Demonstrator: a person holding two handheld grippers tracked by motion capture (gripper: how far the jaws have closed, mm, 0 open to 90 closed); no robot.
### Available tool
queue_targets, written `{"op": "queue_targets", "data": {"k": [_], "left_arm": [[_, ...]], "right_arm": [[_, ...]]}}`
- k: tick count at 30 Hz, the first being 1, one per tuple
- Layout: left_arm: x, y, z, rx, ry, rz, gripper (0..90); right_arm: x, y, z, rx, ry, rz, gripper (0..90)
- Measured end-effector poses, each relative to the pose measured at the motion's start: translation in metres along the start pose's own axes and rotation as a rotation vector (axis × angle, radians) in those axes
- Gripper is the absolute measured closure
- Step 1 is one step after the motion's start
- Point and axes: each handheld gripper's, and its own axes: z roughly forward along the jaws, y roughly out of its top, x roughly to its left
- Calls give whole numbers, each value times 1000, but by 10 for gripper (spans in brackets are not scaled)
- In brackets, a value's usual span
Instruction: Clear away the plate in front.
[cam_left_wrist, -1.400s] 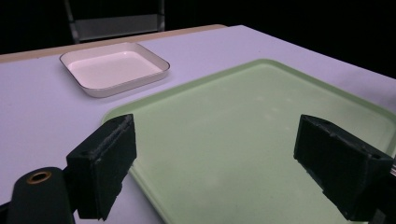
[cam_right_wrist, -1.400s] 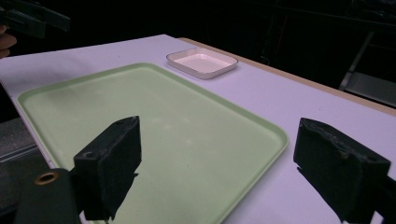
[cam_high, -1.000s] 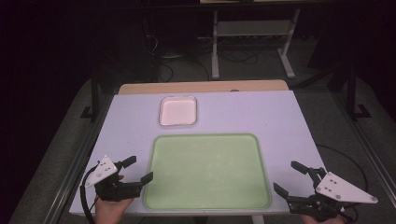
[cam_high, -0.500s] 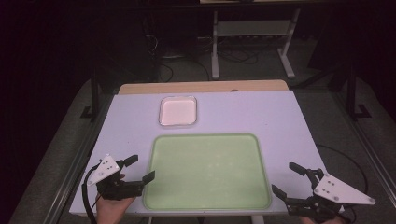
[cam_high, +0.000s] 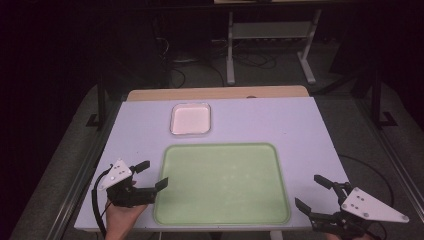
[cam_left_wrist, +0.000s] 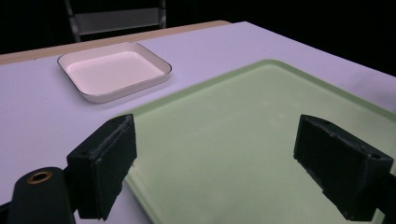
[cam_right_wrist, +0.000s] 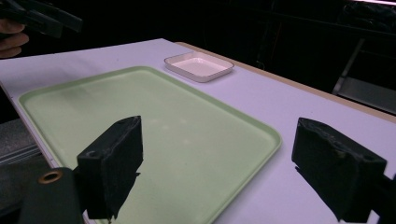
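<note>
little has moved since a second ago: both grippers sit in nearly the same spots at the near edge of the table (cam_high: 310, 125), with at most a small drift. going left to right in the high view, my left gripper (cam_high: 150, 176) hovers at the near left corner of the green tray (cam_high: 222, 182), jaws spread wide and holding nothing, one jaw tip just over the tray's left rim. the left gripper view looks between those open jaws across the tray surface toward the small white dish (cam_left_wrist: 113, 70), which lies beyond the tray's far edge, apart from it. the tray itself lies flat in the near middle of the table, and the dish too holds nothing. further right, my right gripper (cam_high: 314, 194) waits off the tray's near right corner, jaws also wide apart and holding nothing; its own view shows the tray's corner (cam_right_wrist: 261, 140) between the jaws. i judge this to be the approach stage, before any grasp. the next move likely calls for lowering each open gripper so a jaw slips under the tray rim, then closing both evenly to keep it level.
</note>
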Motion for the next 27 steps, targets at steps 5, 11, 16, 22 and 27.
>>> {"op": "queue_targets", "data": {"k": [5, 11, 16, 22, 27], "left_arm": [[2, 5, 6, 8, 3, 0, 123], [8, 15, 17, 30, 2, 2, 128], [18, 22, 28, 37, -7, -23, 140], [29, 32, 36, 34, -2, -45, 139], [35, 39, 42, 44, 5, -52, 136]], "right_arm": [[-2, 0, -2, -3, -1, 2, 154], [-1, -1, -2, 8, 1, -4, 153], [1, 0, -3, 12, -4, -14, 151], [-1, 0, -5, 9, -8, -10, 152], [-2, 1, -7, 4, -9, -8, 148]]}}
